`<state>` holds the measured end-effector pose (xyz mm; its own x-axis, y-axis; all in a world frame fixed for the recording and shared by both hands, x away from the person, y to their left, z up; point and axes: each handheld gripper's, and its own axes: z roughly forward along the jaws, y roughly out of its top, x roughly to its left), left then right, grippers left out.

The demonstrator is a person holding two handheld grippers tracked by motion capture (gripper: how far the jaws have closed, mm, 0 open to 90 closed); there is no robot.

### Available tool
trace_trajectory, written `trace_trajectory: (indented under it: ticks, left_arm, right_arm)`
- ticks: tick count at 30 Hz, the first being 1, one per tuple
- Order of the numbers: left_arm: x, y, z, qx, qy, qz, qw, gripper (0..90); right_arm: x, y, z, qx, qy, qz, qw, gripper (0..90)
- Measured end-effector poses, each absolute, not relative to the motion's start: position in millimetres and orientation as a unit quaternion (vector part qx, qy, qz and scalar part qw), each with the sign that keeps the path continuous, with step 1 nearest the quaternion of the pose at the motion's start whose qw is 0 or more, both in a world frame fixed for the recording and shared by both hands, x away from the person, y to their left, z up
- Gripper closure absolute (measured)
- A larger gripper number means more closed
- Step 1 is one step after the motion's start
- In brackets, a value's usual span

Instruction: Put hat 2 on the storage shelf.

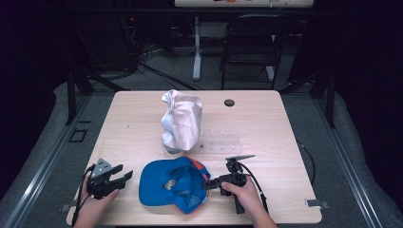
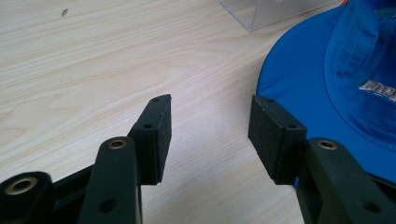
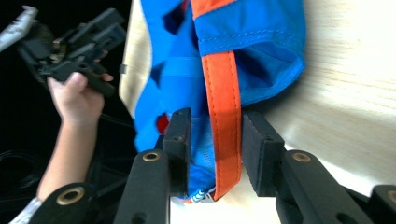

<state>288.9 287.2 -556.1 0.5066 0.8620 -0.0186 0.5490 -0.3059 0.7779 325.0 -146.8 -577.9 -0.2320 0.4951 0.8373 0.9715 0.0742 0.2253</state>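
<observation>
A blue cap (image 1: 173,183) with orange trim lies on the wooden table (image 1: 138,118) near its front edge. My right gripper (image 1: 207,184) is at the cap's right side. In the right gripper view its jaws (image 3: 215,116) stand apart around the cap's orange strap (image 3: 222,93) and blue fabric, without pinching them. My left gripper (image 1: 122,172) rests left of the cap, open, with bare wood between its pads (image 2: 210,121). The cap's brim (image 2: 303,84) sits just beyond its right jaw.
A crumpled silver cap (image 1: 180,121) stands behind the blue one. Beside it is a clear plastic stand (image 1: 221,142), and a small black disc (image 1: 229,102) lies at the back. A dark chair (image 1: 252,38) stands beyond the table.
</observation>
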Motion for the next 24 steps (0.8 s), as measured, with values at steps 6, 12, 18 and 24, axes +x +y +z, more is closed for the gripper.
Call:
trace_trajectory:
  ticks: [6, 12, 18, 24]
  left_arm:
    - [288.8, 286.7, -555.4, 0.784, 0.450, 0.207, 0.374, 50.0]
    - [289.5, 286.1, -555.9, 0.783, 0.450, 0.205, 0.377, 49.9]
    - [289.8, 286.0, -556.0, 0.782, 0.451, 0.206, 0.378, 49.9]
    - [290.3, 286.8, -556.0, 0.783, 0.452, 0.203, 0.376, 50.0]
  right_arm:
    - [322.2, -149.7, -566.7, -0.538, -0.662, -0.427, 0.300, 75.4]
    - [321.7, -154.1, -560.6, -0.556, -0.664, -0.415, 0.279, 77.2]
    - [320.7, -152.1, -556.4, -0.563, -0.667, -0.401, 0.279, 77.4]
    - [322.5, -152.3, -546.0, -0.561, -0.672, -0.400, 0.270, 77.5]
